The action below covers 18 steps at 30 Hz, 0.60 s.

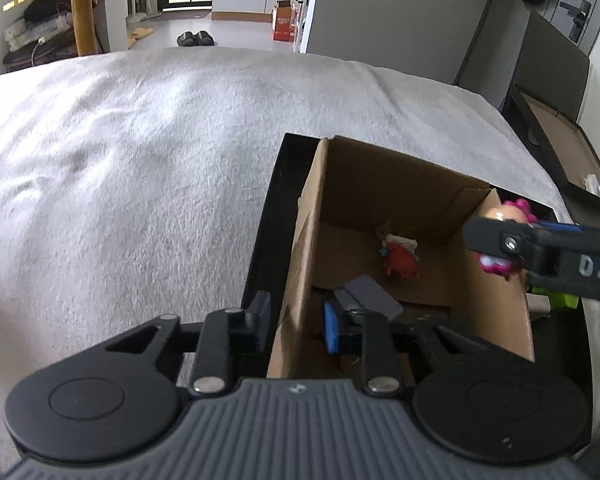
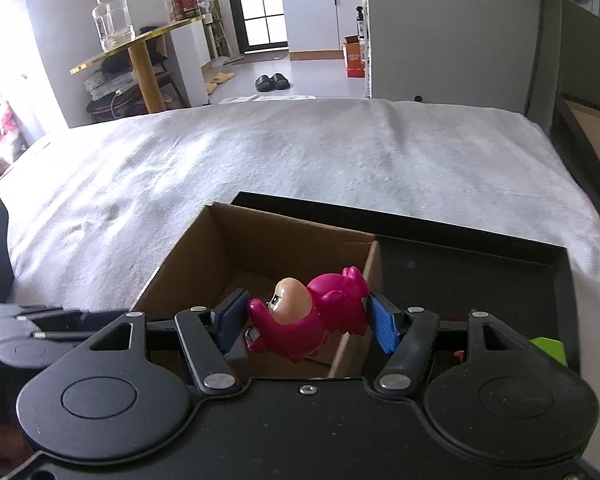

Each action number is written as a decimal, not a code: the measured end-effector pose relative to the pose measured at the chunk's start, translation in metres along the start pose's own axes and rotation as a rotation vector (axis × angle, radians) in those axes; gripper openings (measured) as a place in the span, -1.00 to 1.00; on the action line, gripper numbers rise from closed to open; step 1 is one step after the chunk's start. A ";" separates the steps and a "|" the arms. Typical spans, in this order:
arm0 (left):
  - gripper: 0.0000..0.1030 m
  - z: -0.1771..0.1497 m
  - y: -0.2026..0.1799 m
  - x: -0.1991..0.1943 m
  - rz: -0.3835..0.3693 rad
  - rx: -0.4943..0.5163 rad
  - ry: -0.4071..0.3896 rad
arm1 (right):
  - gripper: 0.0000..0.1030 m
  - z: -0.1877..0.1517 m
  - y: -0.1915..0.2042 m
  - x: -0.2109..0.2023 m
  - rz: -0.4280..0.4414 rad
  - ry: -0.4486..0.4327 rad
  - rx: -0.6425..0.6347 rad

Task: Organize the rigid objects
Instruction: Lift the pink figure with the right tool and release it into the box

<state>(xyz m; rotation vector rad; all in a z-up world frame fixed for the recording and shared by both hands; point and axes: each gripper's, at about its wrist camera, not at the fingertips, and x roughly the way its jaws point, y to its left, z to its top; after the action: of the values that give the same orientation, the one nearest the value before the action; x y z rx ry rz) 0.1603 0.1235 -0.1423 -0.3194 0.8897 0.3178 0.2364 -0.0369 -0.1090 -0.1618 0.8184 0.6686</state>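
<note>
1. My left gripper is pinching the near left wall of the cardboard box, one pad outside and one inside
2. My right gripper has the pink toy figure squeezed between its blue pads, hanging right over the box's near right corner
3. Down in the box there's a small red figure on the floor and a grey block closer to me
4. The box sits in the left part of a black tray, something green on its right side
5. All of that is on a white blanket
</note>
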 end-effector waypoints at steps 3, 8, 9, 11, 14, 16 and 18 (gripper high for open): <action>-0.78 -0.001 0.003 0.003 -0.015 -0.018 0.006 | 0.22 0.004 0.006 0.008 0.018 0.003 0.011; -0.78 -0.001 0.004 0.002 -0.018 -0.025 -0.002 | 0.23 0.012 0.020 0.015 0.073 -0.011 0.022; -0.78 -0.001 0.005 0.003 -0.018 -0.028 -0.004 | 0.24 0.013 0.022 0.015 0.089 -0.022 0.021; -0.78 -0.001 0.004 0.003 -0.017 -0.028 -0.006 | 0.29 0.016 0.027 0.015 0.094 -0.030 0.011; -0.78 -0.002 0.004 0.003 -0.015 -0.026 -0.010 | 0.31 0.015 0.025 0.012 0.090 -0.029 0.012; -0.78 -0.002 0.004 0.003 -0.012 -0.027 -0.012 | 0.31 0.012 0.019 0.009 0.085 -0.020 0.027; -0.78 -0.002 0.003 0.002 -0.010 -0.027 -0.015 | 0.31 0.009 0.011 0.003 0.073 -0.015 0.036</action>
<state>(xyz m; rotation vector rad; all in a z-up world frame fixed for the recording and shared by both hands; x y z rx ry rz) 0.1586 0.1259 -0.1461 -0.3461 0.8693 0.3227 0.2365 -0.0236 -0.1035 -0.0946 0.8243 0.7225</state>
